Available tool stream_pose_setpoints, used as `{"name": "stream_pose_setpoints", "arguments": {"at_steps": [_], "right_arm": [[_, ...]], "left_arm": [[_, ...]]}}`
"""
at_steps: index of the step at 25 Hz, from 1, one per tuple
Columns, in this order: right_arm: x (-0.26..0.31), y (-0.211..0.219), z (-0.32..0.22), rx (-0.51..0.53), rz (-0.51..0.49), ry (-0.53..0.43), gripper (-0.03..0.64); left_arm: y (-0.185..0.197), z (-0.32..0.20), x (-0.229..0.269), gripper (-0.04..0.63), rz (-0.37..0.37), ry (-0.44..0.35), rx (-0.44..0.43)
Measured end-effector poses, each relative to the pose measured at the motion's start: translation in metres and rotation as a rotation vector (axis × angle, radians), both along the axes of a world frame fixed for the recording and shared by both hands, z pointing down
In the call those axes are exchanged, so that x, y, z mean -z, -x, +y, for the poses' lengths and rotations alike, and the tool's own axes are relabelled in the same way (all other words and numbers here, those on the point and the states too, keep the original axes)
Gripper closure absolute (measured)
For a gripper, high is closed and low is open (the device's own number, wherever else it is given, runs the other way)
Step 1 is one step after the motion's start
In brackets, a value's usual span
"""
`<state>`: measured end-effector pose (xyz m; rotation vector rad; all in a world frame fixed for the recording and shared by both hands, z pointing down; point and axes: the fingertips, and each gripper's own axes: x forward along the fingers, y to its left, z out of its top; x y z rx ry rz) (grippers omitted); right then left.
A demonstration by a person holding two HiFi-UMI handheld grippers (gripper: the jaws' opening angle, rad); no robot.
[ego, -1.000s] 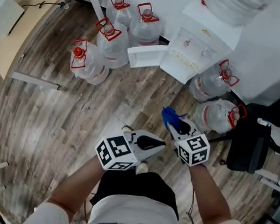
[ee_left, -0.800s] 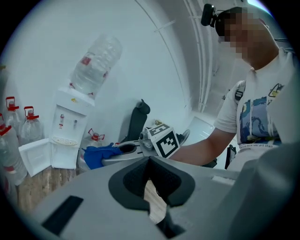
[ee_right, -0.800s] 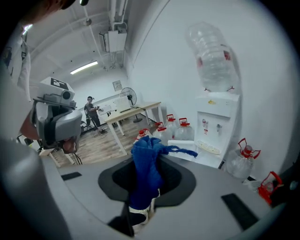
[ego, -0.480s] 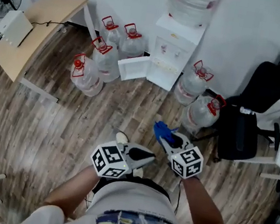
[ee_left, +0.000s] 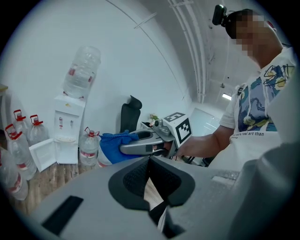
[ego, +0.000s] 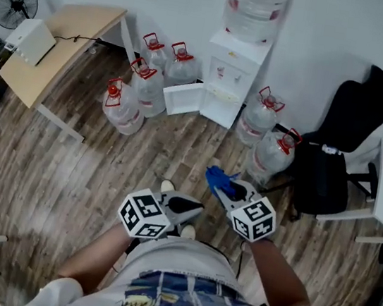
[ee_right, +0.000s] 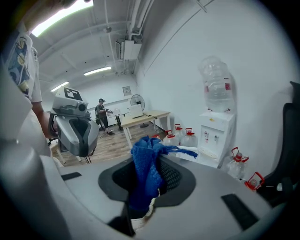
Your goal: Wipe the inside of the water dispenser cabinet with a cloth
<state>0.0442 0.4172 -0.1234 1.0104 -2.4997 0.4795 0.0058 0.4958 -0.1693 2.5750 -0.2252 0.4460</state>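
The white water dispenser (ego: 233, 76) stands against the far wall with a big bottle on top. Its lower cabinet door (ego: 182, 96) hangs open to the left. A blue cloth (ego: 218, 179) sticks out of my right gripper (ego: 222, 186), which is shut on it at waist height, well short of the dispenser. The right gripper view shows the cloth (ee_right: 146, 168) bunched between the jaws, with the dispenser (ee_right: 215, 136) beyond. My left gripper (ego: 199, 205) is shut on nothing, close beside the right one. In the left gripper view, the cloth (ee_left: 110, 146) and dispenser (ee_left: 65, 129) show past the left gripper (ee_left: 149, 163).
Several red-capped water jugs (ego: 132, 93) stand left of the dispenser and two more (ego: 265, 135) to its right. A black office chair (ego: 336, 163) is at the right and a wooden desk (ego: 61, 44) at the left. The floor is wood plank.
The head view has pulled back and up, so the dispenser and jugs look smaller and farther. Both grippers keep their pose, the cloth still in the right one.
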Motion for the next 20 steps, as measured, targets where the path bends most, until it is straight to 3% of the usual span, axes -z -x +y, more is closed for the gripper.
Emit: {"name": "stream_pose_setpoints", "arguments": {"at_steps": [12,20], "right_arm": [[0.010,0.014,0.029,-0.003,-0.038,-0.015,0.535],[0.011,0.051,0.036,-0.045,-0.003,0.000,0.535]], "left_arm": [[0.018,0.027,0.008,0.595,-0.023,0.001,0.009],[0.068,0.021,0.020,0.595,-0.001,-0.023,-0.025]]}}
